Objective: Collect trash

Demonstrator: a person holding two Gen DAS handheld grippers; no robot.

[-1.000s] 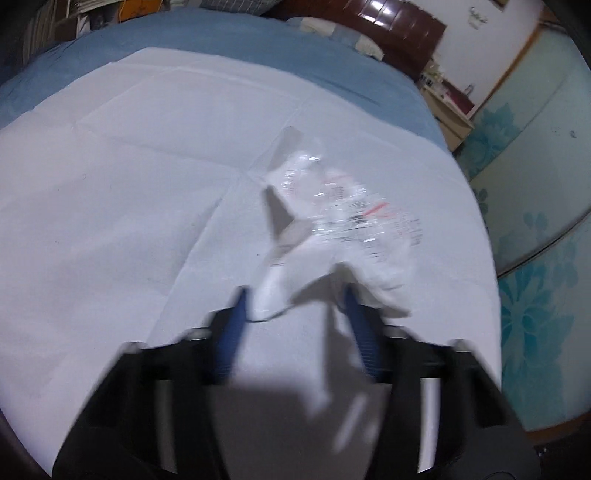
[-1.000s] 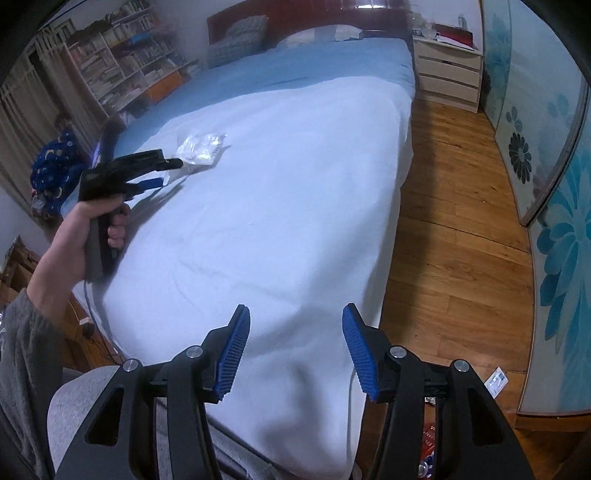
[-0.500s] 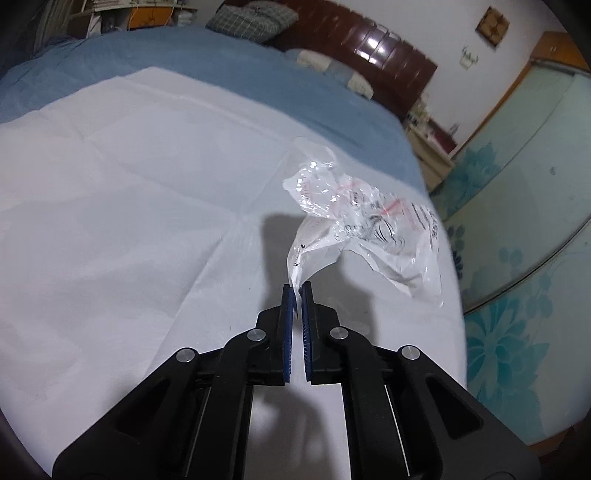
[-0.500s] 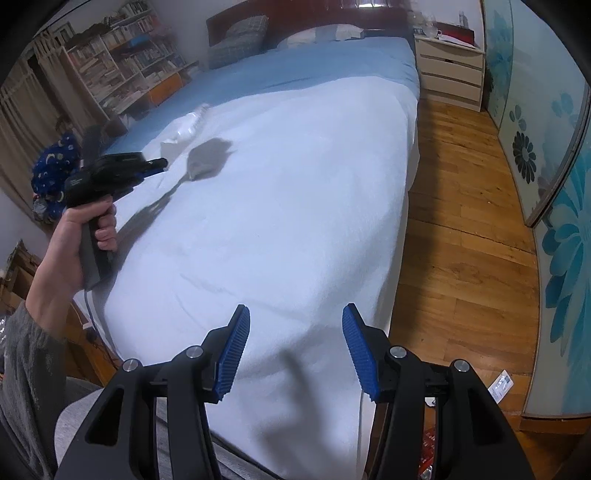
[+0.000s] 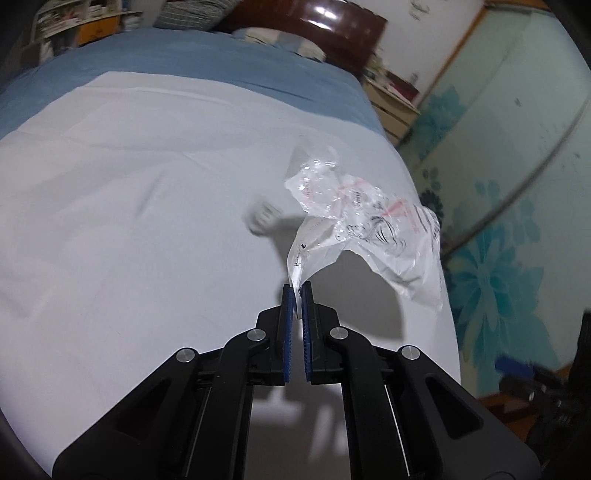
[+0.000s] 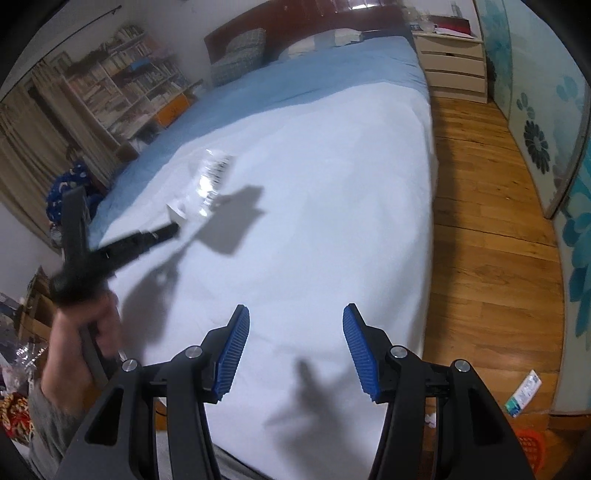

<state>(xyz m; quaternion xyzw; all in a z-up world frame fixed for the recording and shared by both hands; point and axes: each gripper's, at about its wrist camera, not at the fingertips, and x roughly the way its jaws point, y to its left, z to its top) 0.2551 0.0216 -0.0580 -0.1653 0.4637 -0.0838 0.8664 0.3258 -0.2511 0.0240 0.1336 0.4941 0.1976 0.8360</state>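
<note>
Wooden floor [image 6: 491, 236], bookshelf [image 6: 122, 92], dark headboard [image 6: 295, 26], flower-patterned wardrobe doors [image 5: 517, 192].

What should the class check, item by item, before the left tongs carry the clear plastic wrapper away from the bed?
1. Left tongs shut on the plastic wrapper: ok.
2. Grip depth: only a thin corner is pinched; not ok, it may slip.
3. Wrapper lifted off the white sheet, shadow below it: ok.
4. Right tongs open and holding nothing: ok.
5. Other trash left: a small blurred white item lies on the sheet; not ok.
6. Bin location: cannot tell.
</note>
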